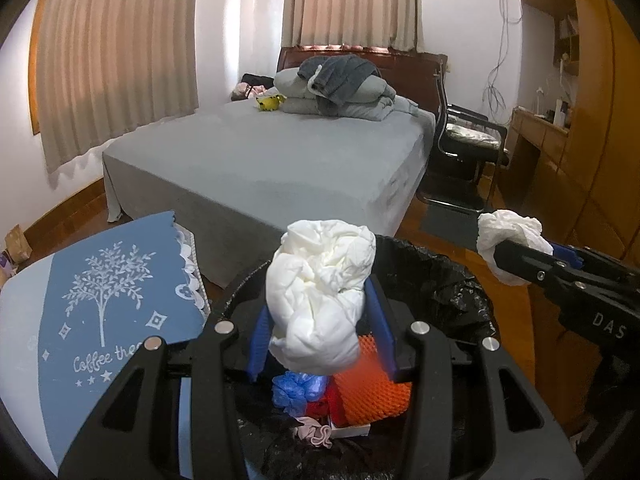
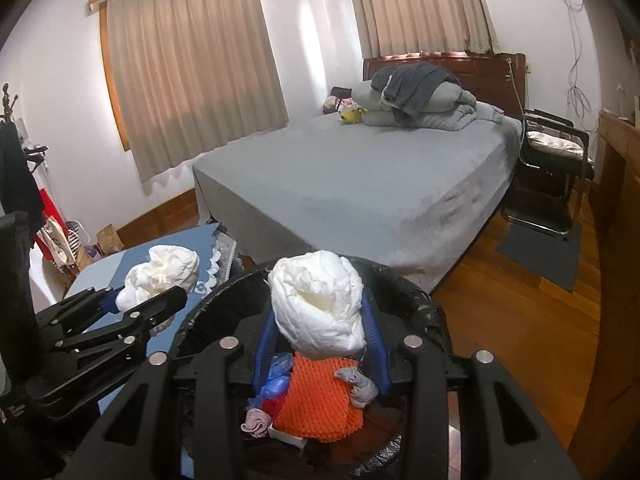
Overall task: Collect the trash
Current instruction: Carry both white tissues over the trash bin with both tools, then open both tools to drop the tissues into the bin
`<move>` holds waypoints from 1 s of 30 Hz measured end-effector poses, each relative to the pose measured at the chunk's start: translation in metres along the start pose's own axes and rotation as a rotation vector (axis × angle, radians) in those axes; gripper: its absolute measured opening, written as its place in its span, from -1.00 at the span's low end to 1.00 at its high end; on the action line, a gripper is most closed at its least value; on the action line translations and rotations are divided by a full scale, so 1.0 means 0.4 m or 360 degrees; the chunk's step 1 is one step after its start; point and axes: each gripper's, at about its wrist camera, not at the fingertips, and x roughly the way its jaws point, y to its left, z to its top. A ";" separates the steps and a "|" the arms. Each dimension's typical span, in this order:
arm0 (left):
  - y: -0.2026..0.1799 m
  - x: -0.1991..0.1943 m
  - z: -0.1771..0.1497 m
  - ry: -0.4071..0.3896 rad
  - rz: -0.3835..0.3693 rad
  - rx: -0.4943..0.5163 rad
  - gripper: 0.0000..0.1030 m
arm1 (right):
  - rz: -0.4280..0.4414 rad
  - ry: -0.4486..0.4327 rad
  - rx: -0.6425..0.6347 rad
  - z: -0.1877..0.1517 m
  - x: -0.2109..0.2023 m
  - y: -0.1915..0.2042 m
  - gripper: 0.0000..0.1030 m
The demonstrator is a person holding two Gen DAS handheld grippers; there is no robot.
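My left gripper [image 1: 320, 300] is shut on a crumpled white tissue wad [image 1: 320, 296] and holds it above the black-lined trash bin [image 1: 452, 292]. My right gripper [image 2: 320, 308] is shut on a second white tissue wad [image 2: 320, 304] above the same bin [image 2: 420, 304]. Each gripper shows in the other's view: the right gripper [image 1: 504, 256] at the right, the left gripper [image 2: 160, 288] at the left. Inside the bin lie orange foam netting [image 1: 372, 392], a blue bag [image 1: 296, 390] and other scraps.
A table with a blue printed cloth [image 1: 108, 304] stands left of the bin. A bed with a grey sheet [image 1: 272, 160] lies beyond, bedding piled at its head. A black chair [image 1: 464, 140] and wooden cabinets [image 1: 580, 140] stand at the right on wooden floor.
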 end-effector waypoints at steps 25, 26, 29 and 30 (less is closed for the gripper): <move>0.075 0.124 -0.016 0.0096 0.0020 -0.0050 0.24 | 0.0009 0.0143 0.0019 -0.011 0.169 -0.022 0.31; 0.079 0.119 -0.014 0.0091 0.0026 -0.0053 0.30 | 0.0006 0.0137 0.0023 -0.009 0.162 -0.023 0.36; 0.093 0.098 -0.008 0.0066 0.0054 -0.0063 0.50 | -0.0020 0.0109 0.0024 -0.007 0.144 -0.023 0.63; 0.096 0.091 -0.003 0.0062 0.0062 -0.0065 0.54 | -0.0023 0.0102 0.0023 -0.005 0.138 -0.023 0.71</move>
